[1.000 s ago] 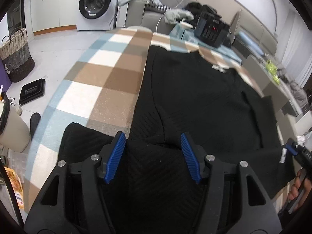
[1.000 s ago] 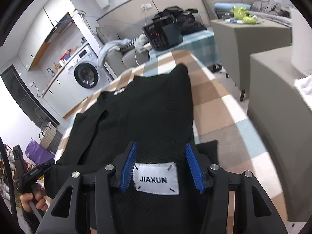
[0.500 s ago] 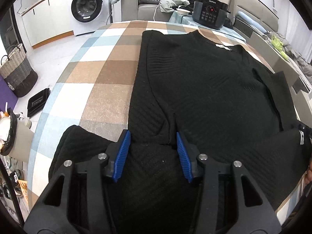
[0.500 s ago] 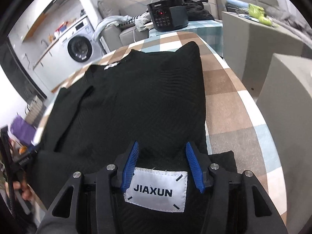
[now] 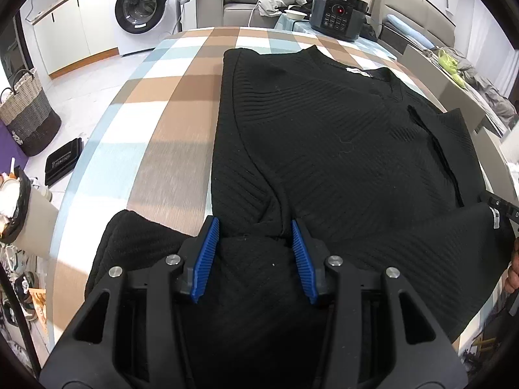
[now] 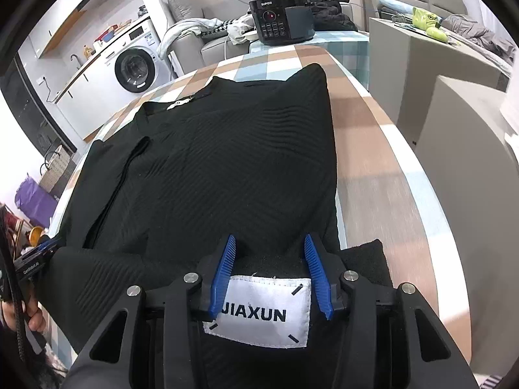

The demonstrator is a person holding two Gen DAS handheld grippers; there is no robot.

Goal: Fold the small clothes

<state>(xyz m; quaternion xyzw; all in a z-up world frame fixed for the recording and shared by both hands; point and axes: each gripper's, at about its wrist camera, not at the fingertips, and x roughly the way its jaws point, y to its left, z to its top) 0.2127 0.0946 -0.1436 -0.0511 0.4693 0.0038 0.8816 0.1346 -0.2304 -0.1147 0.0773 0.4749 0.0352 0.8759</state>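
Observation:
A black knit sweater (image 5: 340,136) lies flat on the checked tablecloth (image 5: 181,103), neck toward the far end. My left gripper (image 5: 253,227) is at its near left hem, blue pads pressed on a bunched fold of black knit. My right gripper (image 6: 270,243) is at the near right hem. Its jaws are closing, with black fabric and a white JIAXUN label (image 6: 264,308) filling the gap between the pads. The hem between both grippers is raised off the sweater (image 6: 227,168). The right gripper's tip (image 5: 499,206) shows at the left wrist view's right edge.
A black pressure cooker (image 5: 337,13) stands beyond the table's far end. A washing machine (image 5: 142,6) and a woven basket (image 5: 27,113) are on the left, by the floor. Grey cabinets (image 6: 438,48) stand close to the table's right side. The rounded table edge (image 6: 431,194) runs near the sweater's right side.
Both pairs of jaws have narrowed onto the hem fabric. The left gripper has shifted across the table, showing more of the sweater's body. Both views have rolled somewhat.

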